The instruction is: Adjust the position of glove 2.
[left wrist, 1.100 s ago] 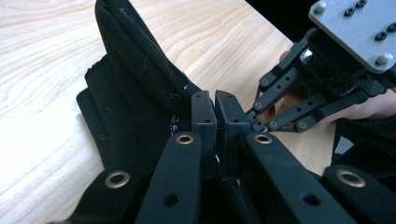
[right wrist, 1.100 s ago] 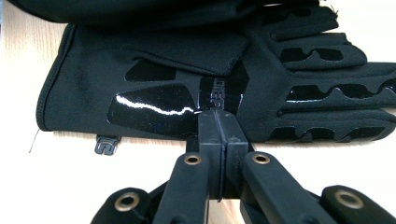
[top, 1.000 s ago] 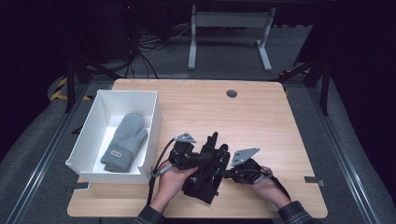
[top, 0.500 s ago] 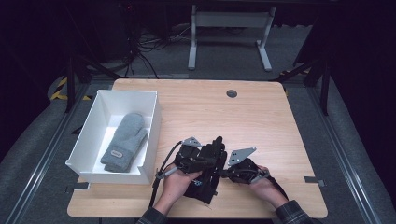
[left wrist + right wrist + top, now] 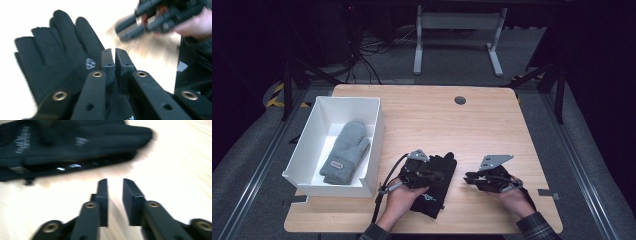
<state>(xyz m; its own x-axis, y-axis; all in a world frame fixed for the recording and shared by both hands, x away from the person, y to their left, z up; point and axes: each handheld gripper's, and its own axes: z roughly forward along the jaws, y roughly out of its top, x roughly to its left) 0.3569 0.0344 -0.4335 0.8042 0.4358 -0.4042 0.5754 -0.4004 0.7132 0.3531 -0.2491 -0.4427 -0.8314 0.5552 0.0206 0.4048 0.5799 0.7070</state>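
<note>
Black glove [image 5: 434,185] flat on table's near edge, fingers pointing away

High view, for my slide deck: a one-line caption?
Left gripper shut on black glove, right gripper apart, jaws just opening, empty; grey mitten in white box.

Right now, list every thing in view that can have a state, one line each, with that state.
left gripper: jaws shut on the black glove.
black glove: flat on the table, fingers pointing away from the person, pinched by the left gripper.
right gripper: jaws just opened, nothing between them, apart from the glove.
white box: open-topped, holding the mitten.
grey mitten: lying flat inside the box.
</note>
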